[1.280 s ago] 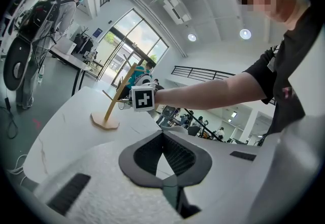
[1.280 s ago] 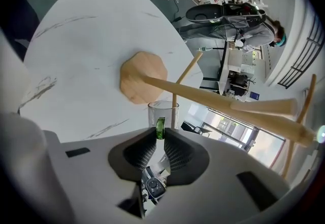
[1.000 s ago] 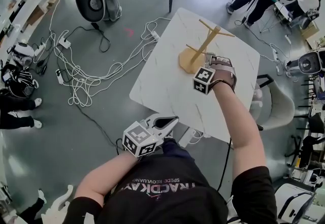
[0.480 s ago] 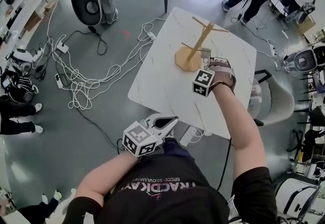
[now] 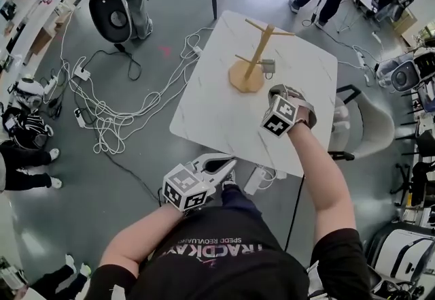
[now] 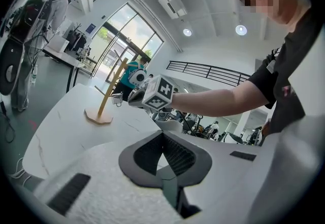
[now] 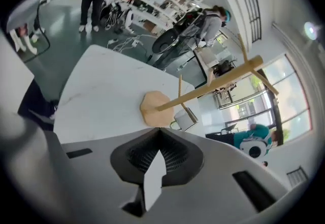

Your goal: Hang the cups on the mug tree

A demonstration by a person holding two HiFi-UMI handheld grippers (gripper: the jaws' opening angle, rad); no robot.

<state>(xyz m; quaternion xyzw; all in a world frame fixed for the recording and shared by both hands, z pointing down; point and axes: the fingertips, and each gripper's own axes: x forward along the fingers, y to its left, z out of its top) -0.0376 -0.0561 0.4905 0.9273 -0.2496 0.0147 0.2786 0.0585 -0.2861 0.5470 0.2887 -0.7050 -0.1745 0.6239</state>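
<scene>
one small grey cup point(image 5: 267, 66) hangs on a low peg of the mug tree point(image 5: 253, 54) on the white table point(image 5: 211, 115). looks light, stiff, prob slick & chippable; best pinched by the rim wall, handle free for the peg. right gripper point(image 7: 161, 134) near the tree, jaws together, empty; left gripper point(image 6: 163, 139) same, back by the body. right gripper view shows the handle on the peg, head view just a grey blob
</scene>
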